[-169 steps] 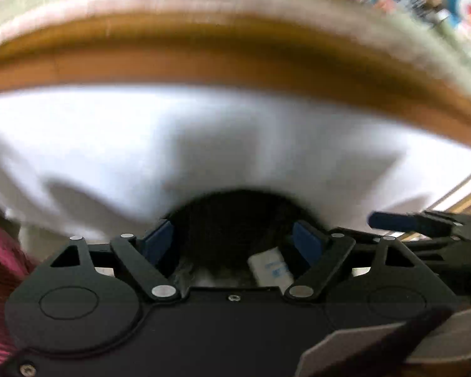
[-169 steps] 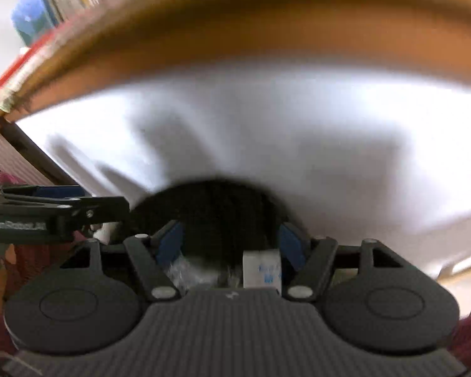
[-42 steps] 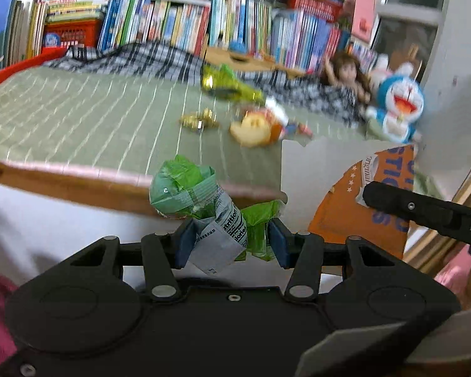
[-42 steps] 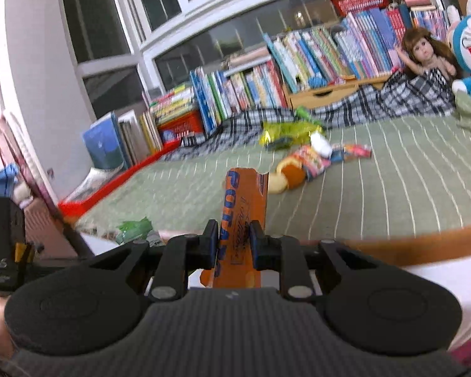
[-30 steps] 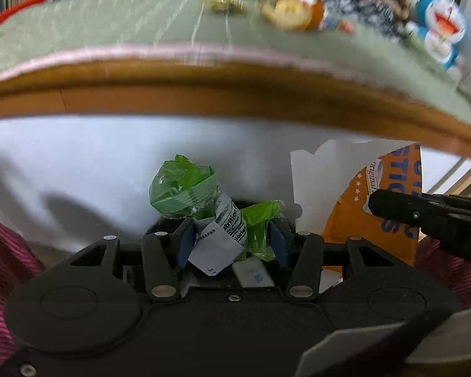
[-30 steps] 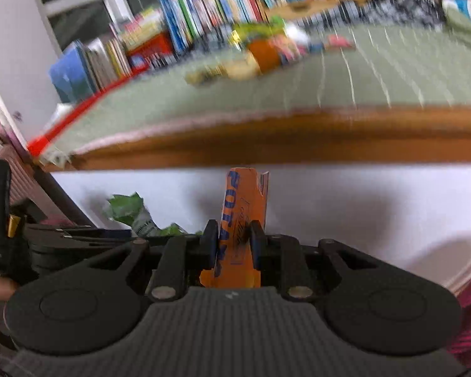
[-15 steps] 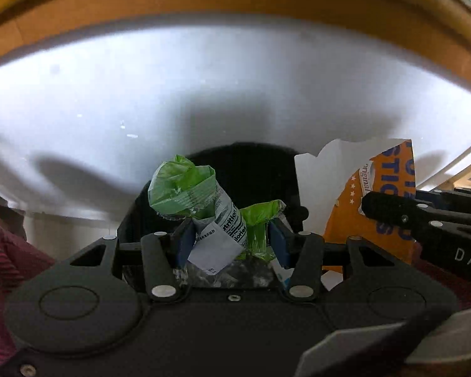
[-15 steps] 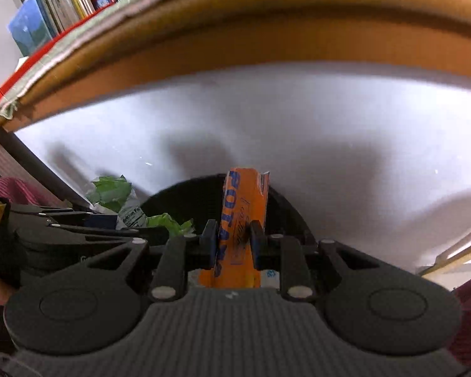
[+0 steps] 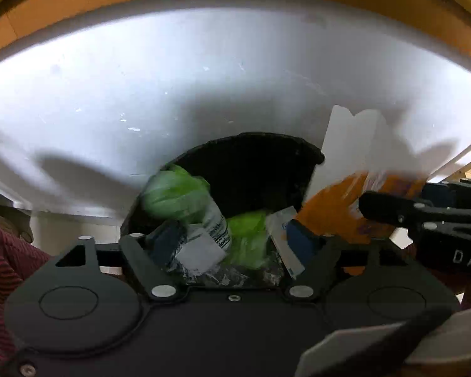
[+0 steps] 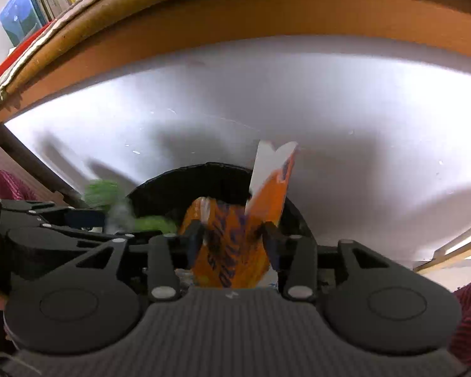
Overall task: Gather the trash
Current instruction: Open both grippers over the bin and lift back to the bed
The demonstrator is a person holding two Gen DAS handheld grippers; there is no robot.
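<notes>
A crumpled green wrapper [image 9: 179, 196] with a white printed label sits between the spread fingers of the left tongs [image 9: 232, 242], over the mouth of a black bin [image 9: 251, 163]. The fingers stand wide apart and the wrapper looks loose between them (it is blurred, so contact with the left pad cannot be told). A second green scrap [image 9: 248, 235] and a small white packet [image 9: 284, 238] lie just beside it, with clear crinkled plastic below.

In the right view, an orange snack bag [image 10: 232, 251] with dark blue lettering stands between the fingers of the right tongs [image 10: 232, 245], which are also spread apart. The bag's torn white top [image 10: 268, 160] pokes up past the bin's far rim. The bag is smeared with blur, and it does not look pinched.

The two tongs are side by side above the bin; each shows at the edge of the other's view. Behind the bin rises a white panel [image 10: 345, 125], and above that a brown wooden bed edge [image 10: 267, 9]. Far left in the right view, books [image 10: 31, 6] stand upright. Dark red striped cloth [image 9: 3, 251] shows at the near left.
</notes>
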